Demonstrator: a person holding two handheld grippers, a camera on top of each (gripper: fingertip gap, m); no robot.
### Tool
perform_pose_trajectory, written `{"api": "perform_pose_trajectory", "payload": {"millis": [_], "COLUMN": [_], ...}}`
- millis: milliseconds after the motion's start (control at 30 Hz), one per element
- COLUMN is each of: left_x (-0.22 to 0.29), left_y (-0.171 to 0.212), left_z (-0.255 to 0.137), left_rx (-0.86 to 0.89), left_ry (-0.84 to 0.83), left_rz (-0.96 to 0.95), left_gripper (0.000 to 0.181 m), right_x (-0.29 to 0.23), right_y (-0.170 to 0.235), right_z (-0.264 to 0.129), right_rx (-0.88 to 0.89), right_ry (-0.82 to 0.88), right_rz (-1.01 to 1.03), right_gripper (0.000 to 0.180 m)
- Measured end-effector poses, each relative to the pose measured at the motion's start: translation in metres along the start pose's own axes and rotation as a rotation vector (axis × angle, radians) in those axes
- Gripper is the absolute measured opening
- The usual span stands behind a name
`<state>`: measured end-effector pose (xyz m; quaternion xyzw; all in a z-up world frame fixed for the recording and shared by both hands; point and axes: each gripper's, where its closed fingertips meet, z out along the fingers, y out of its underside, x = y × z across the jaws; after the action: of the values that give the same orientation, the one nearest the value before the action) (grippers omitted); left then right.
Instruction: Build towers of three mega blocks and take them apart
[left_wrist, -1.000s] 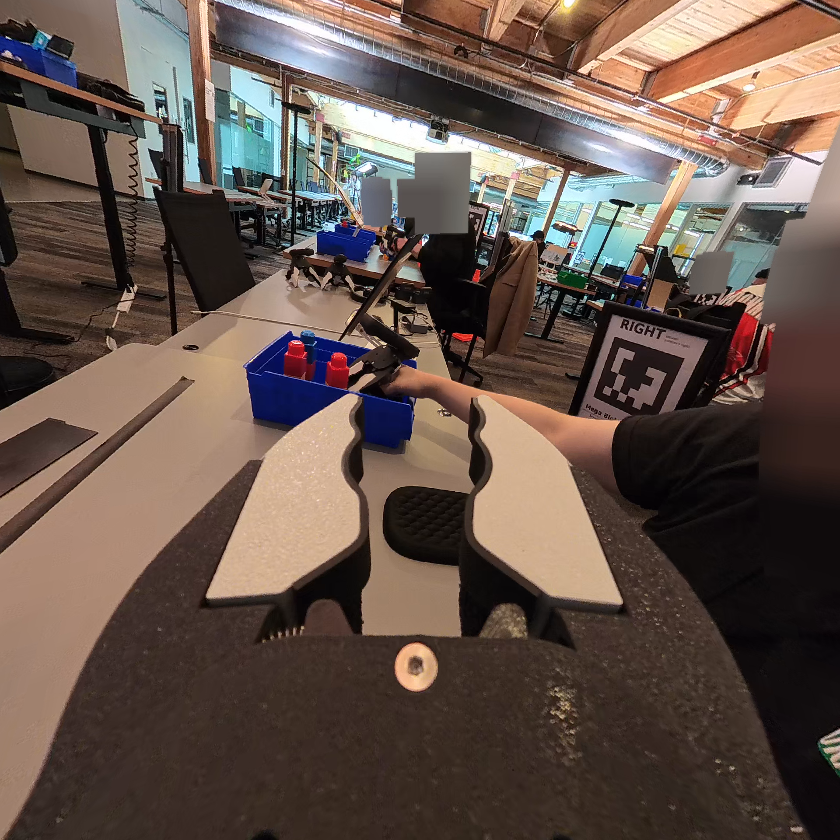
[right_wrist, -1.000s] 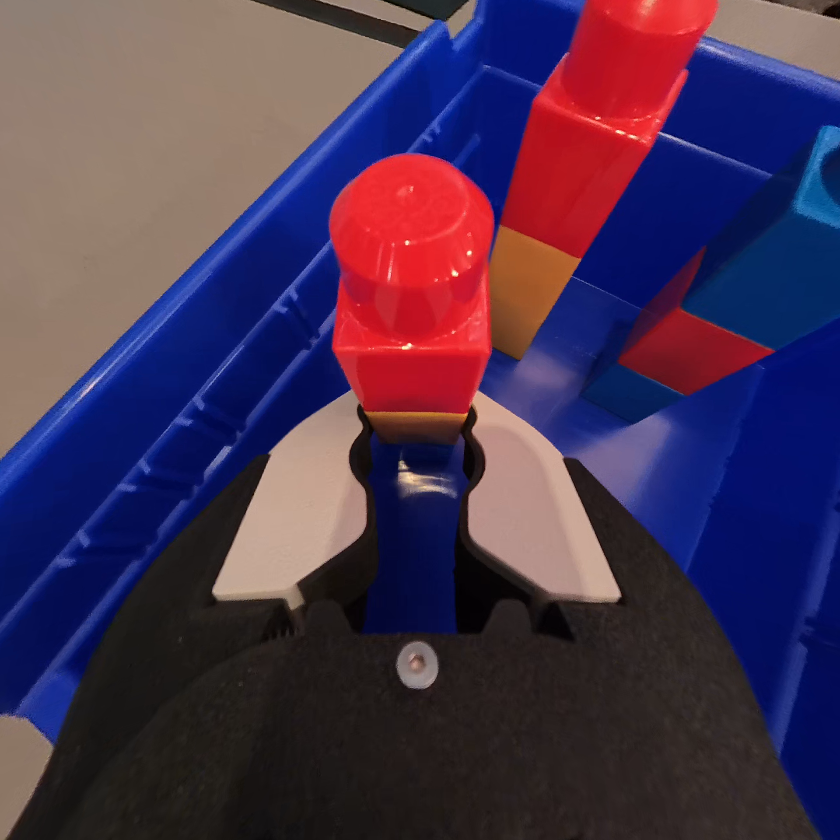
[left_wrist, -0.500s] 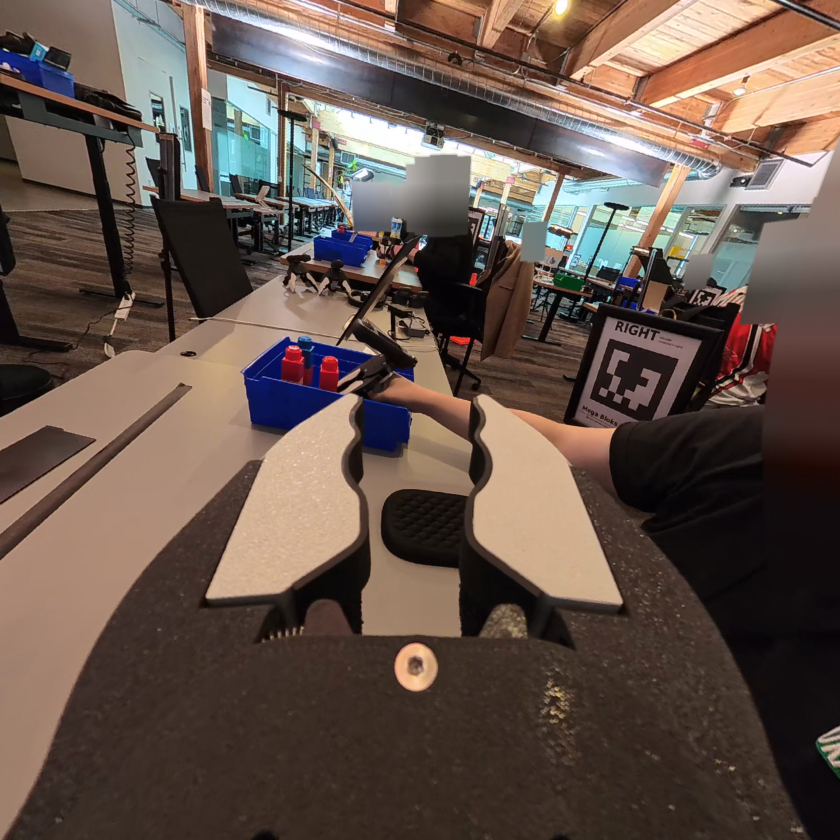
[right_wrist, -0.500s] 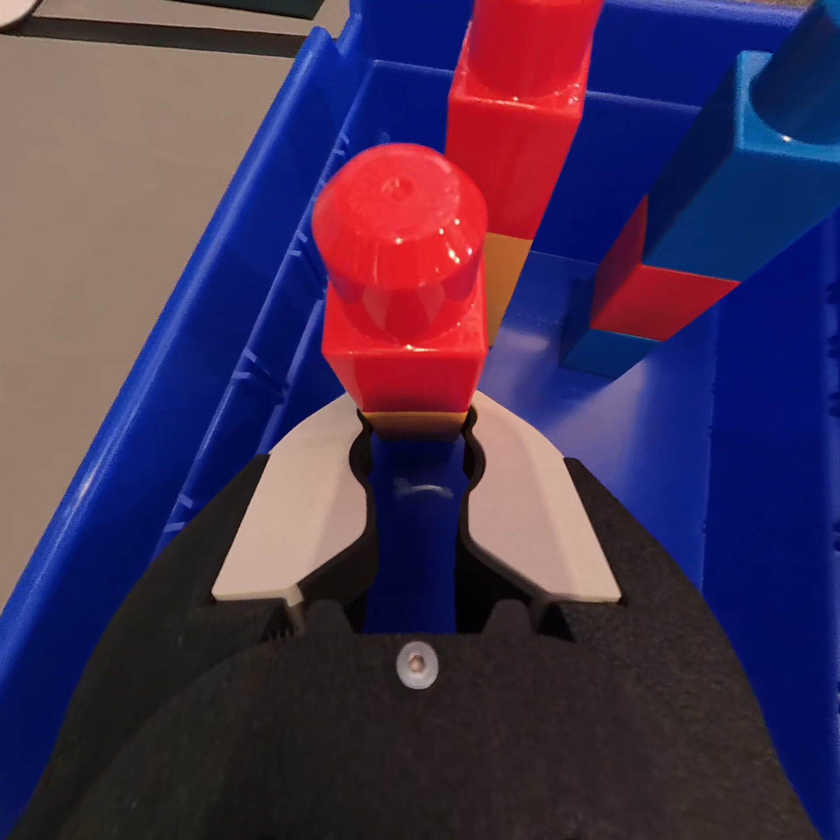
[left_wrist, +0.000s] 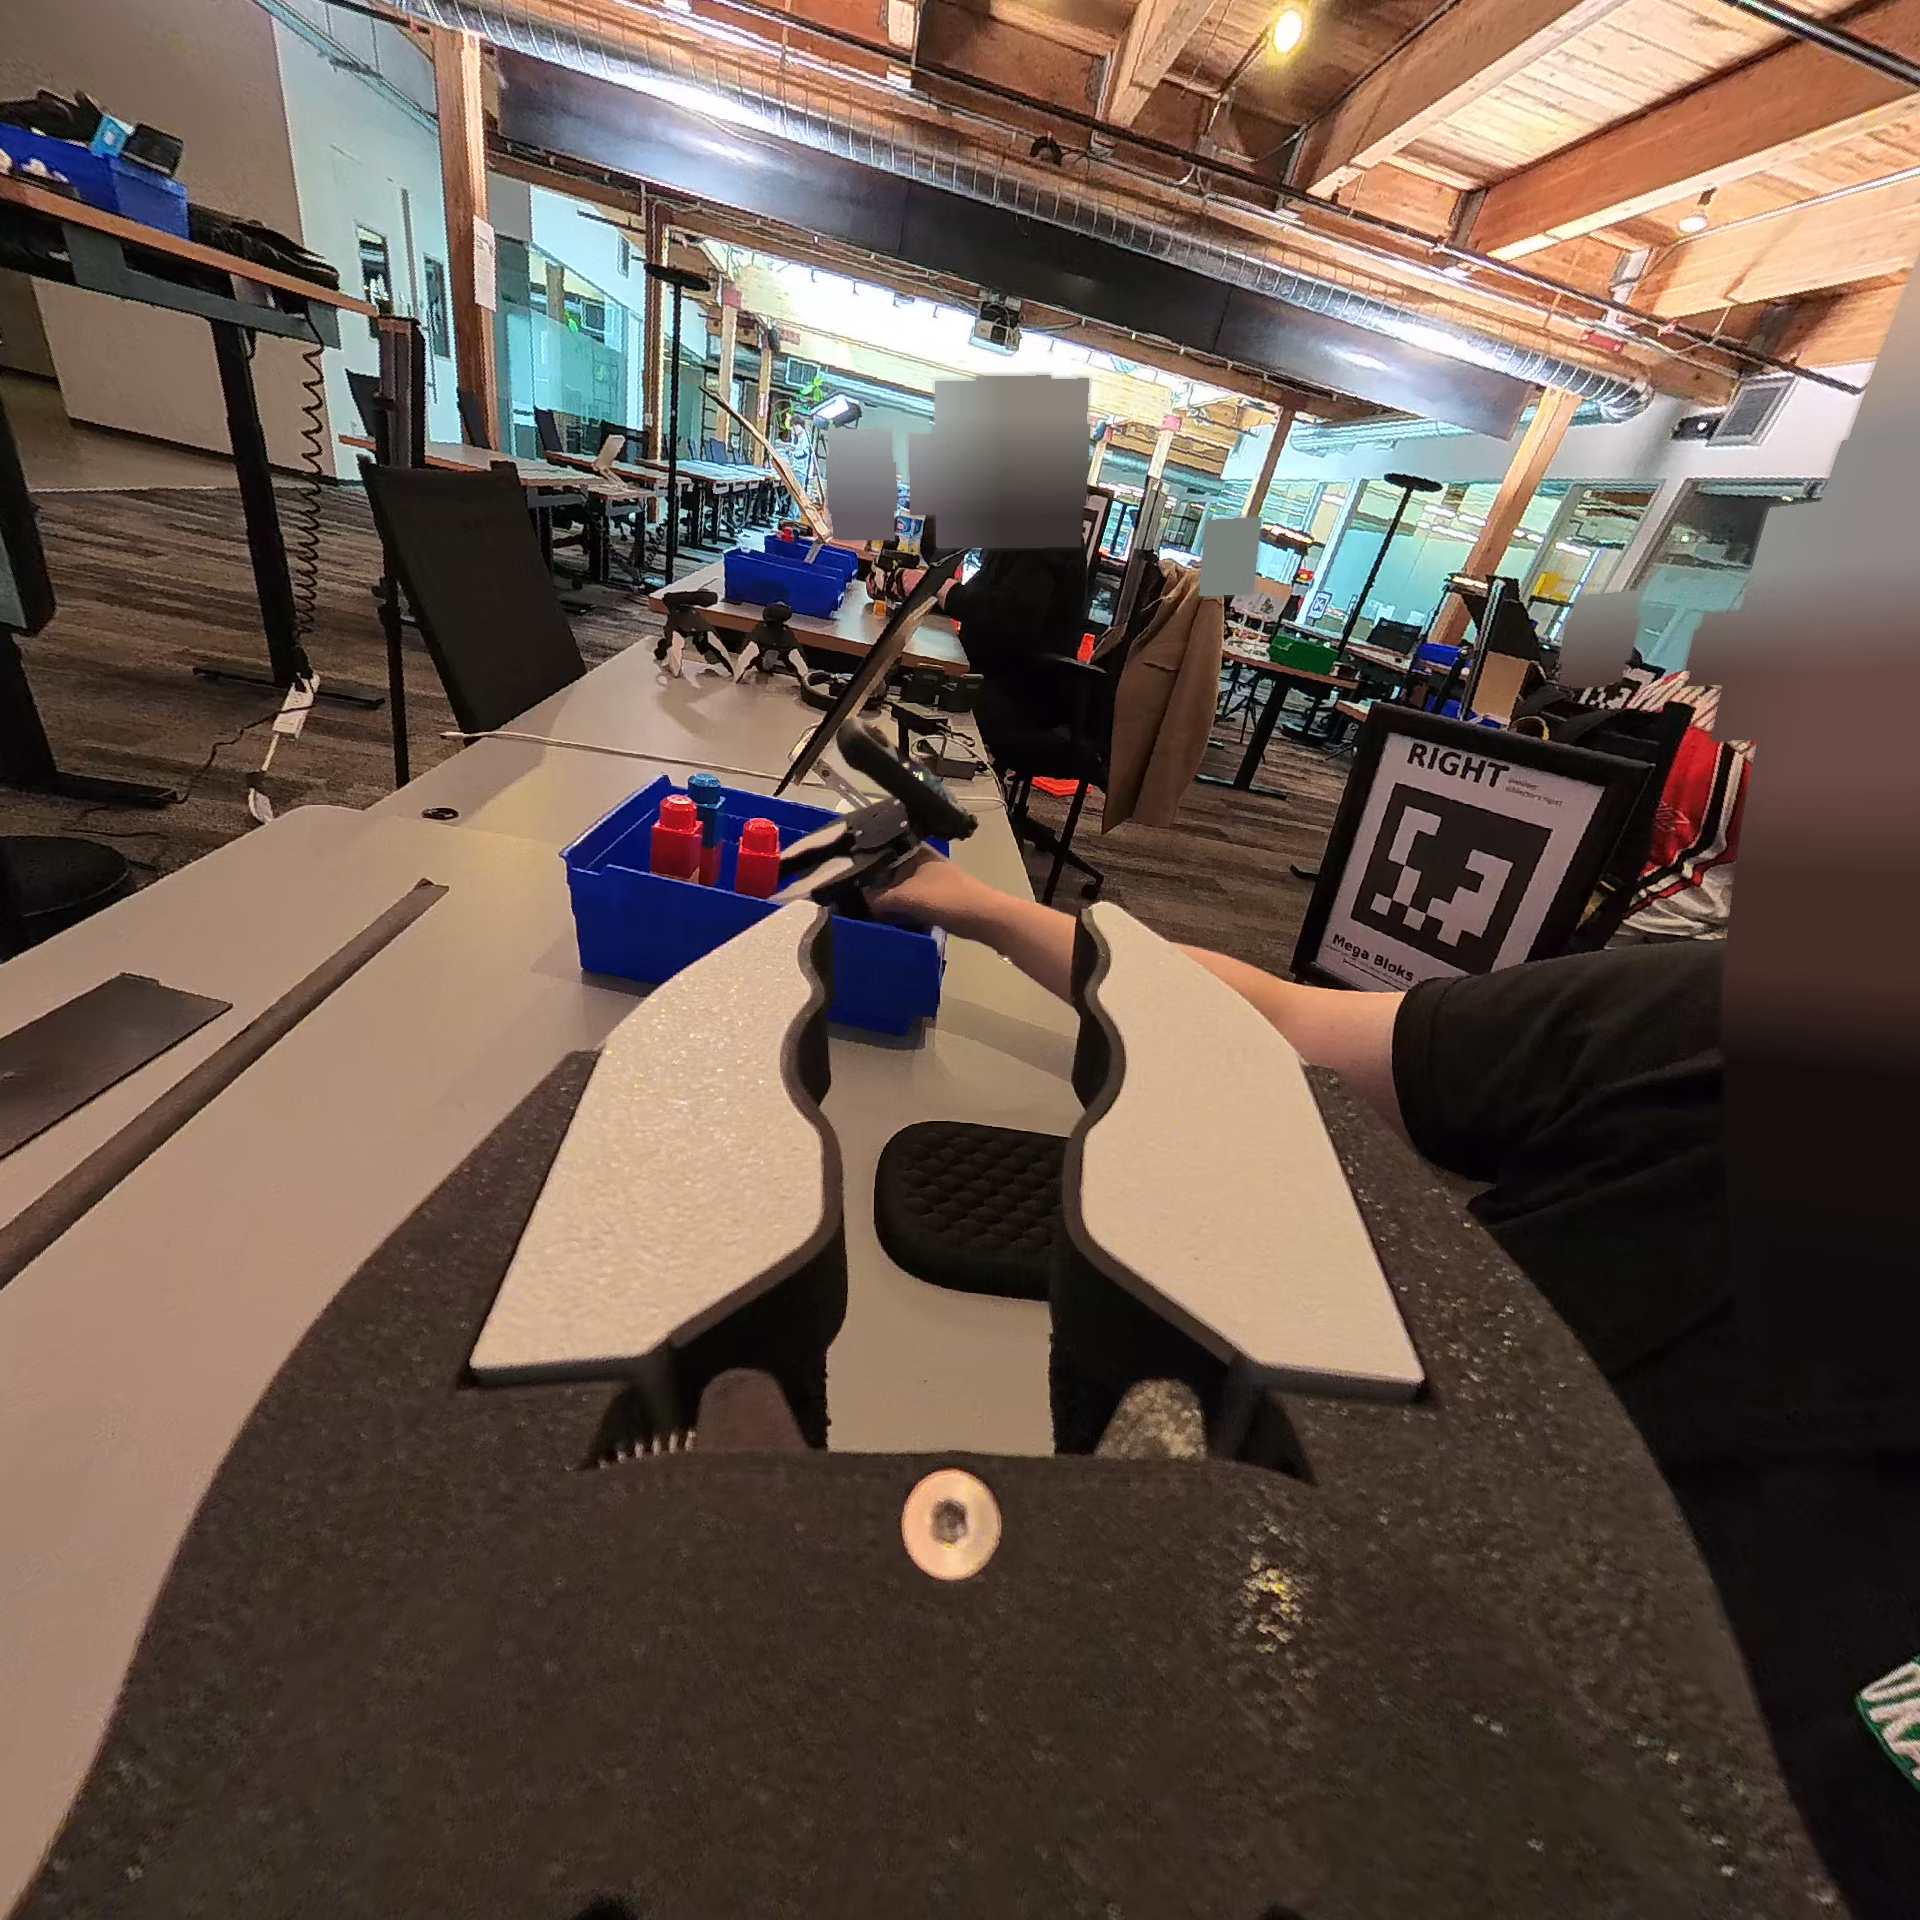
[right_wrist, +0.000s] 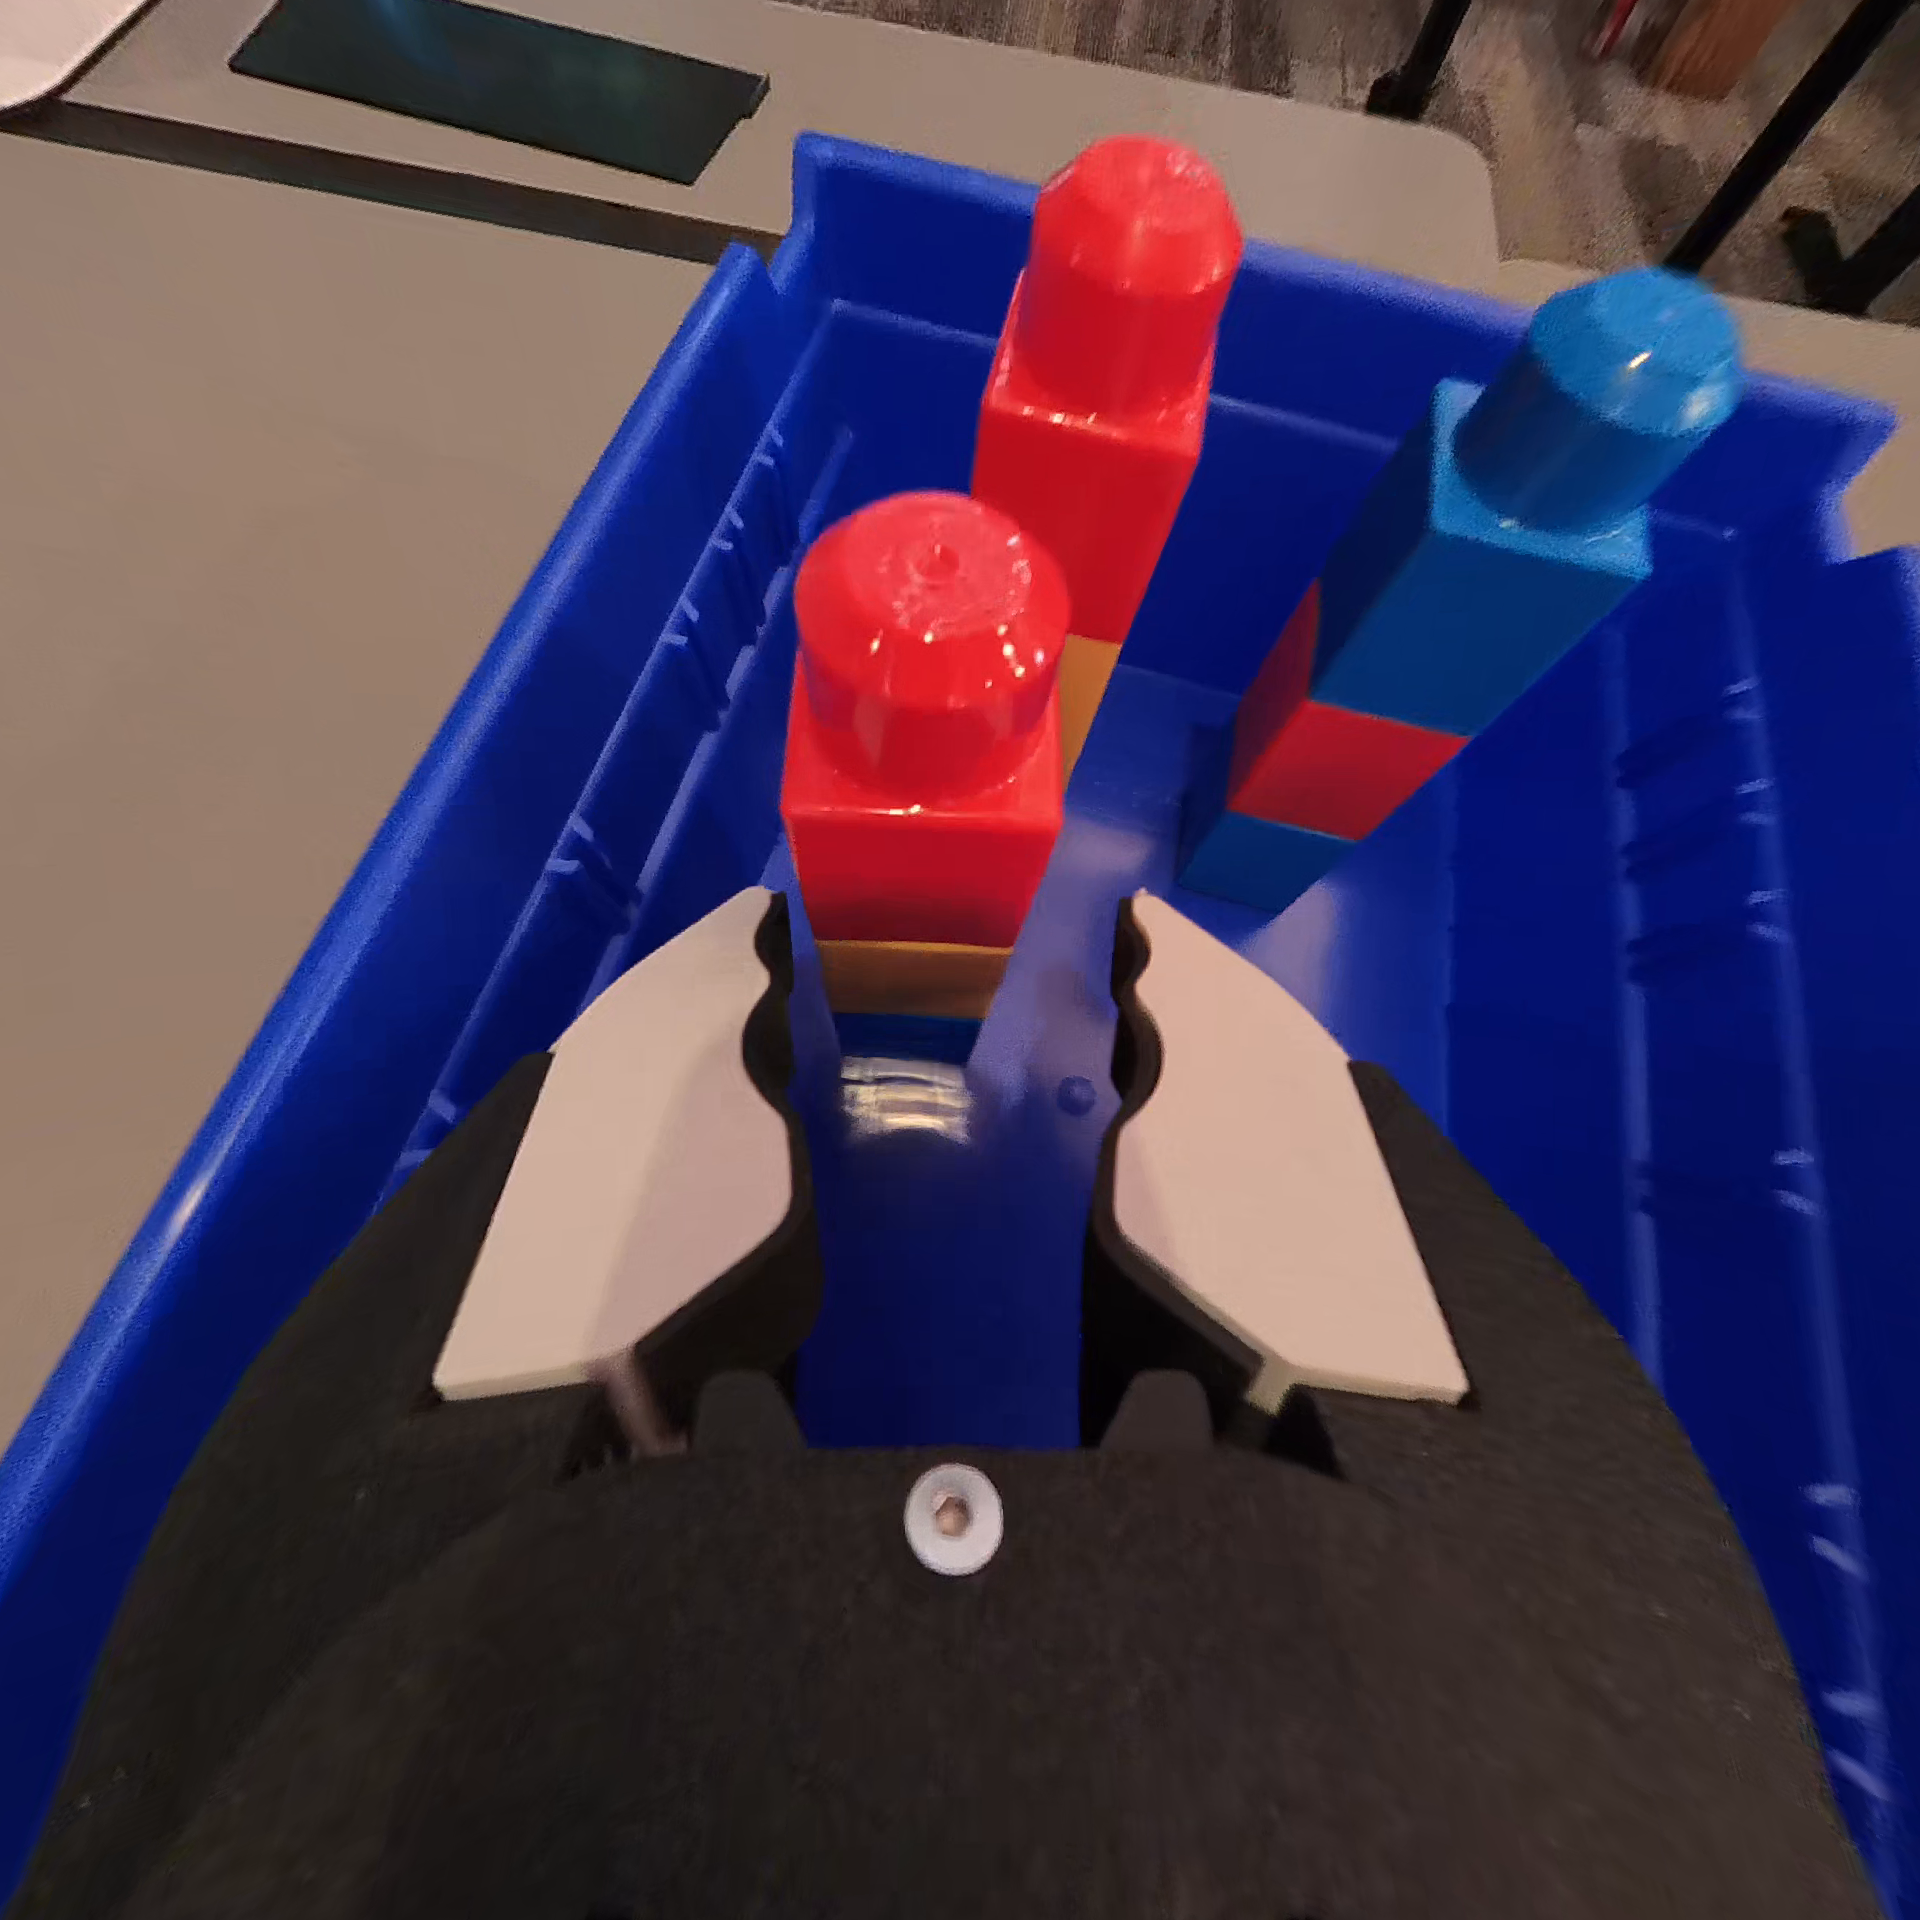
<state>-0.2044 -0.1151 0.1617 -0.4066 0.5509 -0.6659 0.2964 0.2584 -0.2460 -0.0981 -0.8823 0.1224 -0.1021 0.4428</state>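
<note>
Three block towers stand in a blue bin (right_wrist: 582, 790). The near tower (right_wrist: 920, 769) is red over orange over blue. Behind it stands a red-topped tower (right_wrist: 1101, 416). A leaning tower (right_wrist: 1455, 613) at the right is blue over red over blue. My right gripper (right_wrist: 948, 914) is open inside the bin, its left finger beside the near tower's base, holding nothing. My left gripper (left_wrist: 948, 935) is open and empty above the table, well short of the bin (left_wrist: 665, 925). The left wrist view shows the right gripper (left_wrist: 831, 857) at the bin beside the towers (left_wrist: 712, 836).
The grey table (left_wrist: 260, 1049) has a dark strip (left_wrist: 218, 1049) and a dark sheet (left_wrist: 83, 1039) at the left. A black ribbed pad (left_wrist: 966, 1205) lies under my left gripper. A framed marker sign (left_wrist: 1455, 873) stands at the right. A person's arm (left_wrist: 1143, 987) reaches to the bin. The grippers' ends are close to 55 centimeters from one another.
My right gripper has let go of the near tower and opened, drawing back and up a little. The tower now stands on the bin floor. My left gripper has barely moved.
</note>
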Motion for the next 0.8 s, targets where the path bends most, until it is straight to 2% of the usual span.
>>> {"api": "perform_pose_trajectory", "payload": {"millis": [233, 333, 433, 500, 667, 800], "left_x": [-0.002, -0.004, -0.008, -0.012, -0.027, -0.038], "left_y": [-0.001, -0.004, -0.005, -0.005, -0.005, -0.008], "left_z": [-0.005, -0.009, -0.012, -0.015, -0.027, -0.036], "left_rx": [0.002, 0.018, 0.024, 0.022, 0.036, 0.065], "left_ry": [-0.012, -0.018, -0.037, -0.064, -0.134, -0.158], "left_rz": [-0.010, -0.016, -0.018, -0.022, -0.032, -0.045], "left_gripper": [0.044, 0.044, 0.044, 0.044, 0.044, 0.044], "right_x": [-0.007, -0.026, -0.044, -0.076, -0.201, -0.277], "right_y": [-0.012, -0.033, -0.090, -0.135, -0.222, -0.274], "right_z": [-0.043, -0.076, -0.117, -0.145, -0.192, -0.194], "right_rx": [-0.030, 0.024, 0.231, 0.405, 0.744, 0.951], "right_ry": [-0.055, -0.107, -0.047, -0.070, -0.375, -0.472], "right_rz": [-0.054, -0.076, -0.140, -0.176, -0.261, -0.251], "right_gripper": [0.076, 0.077, 0.073, 0.070, 0.068, 0.064]}}
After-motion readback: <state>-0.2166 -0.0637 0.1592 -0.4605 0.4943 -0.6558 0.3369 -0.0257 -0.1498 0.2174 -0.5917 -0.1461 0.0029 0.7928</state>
